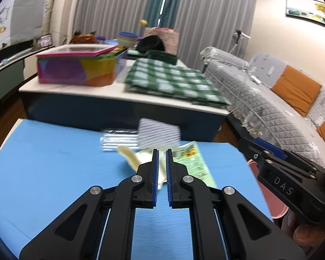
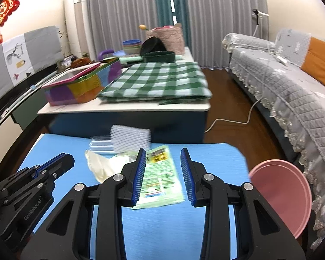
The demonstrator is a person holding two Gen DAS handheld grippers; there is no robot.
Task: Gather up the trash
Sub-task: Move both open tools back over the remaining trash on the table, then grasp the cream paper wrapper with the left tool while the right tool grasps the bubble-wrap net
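Work surface: a blue tabletop [image 2: 184, 227] carries all the trash, which is bunched near its far edge, roughly at the middle.
Left gripper [image 1: 161, 158]: jaws nearly together with nothing clamped; it hangs above the tabletop, aimed at the cluster. The judgement is that it is in transit, not yet committed to a pick.
Clear plastic tray [image 2: 100, 145]: leftmost item, lying flat and close to the far edge.
Cream wrapper [image 2: 101, 164]: crumpled, just nearer than the tray, touching the green packet's left side.
Striped grey-white item [image 2: 130, 138]: at the far edge, overlapping the tray; motion blur hides what it is.
Green printed packet [image 2: 160, 175]: flat, the item nearest the near edge, lying in line with the right gripper's gap.
Right gripper [image 2: 163, 173]: jaws partly apart, empty, raised over the packet and not touching it. That spacing suits a thin, flat packet, so this appears to be the intended first pick.
Pink bin [image 2: 281, 195]: on the floor just off the tabletop's right edge, beside the sofa [image 2: 292, 91], probably set there as the drop point within the right hand's reach.
Task status: nothing collected; the bin's inside is not visible.
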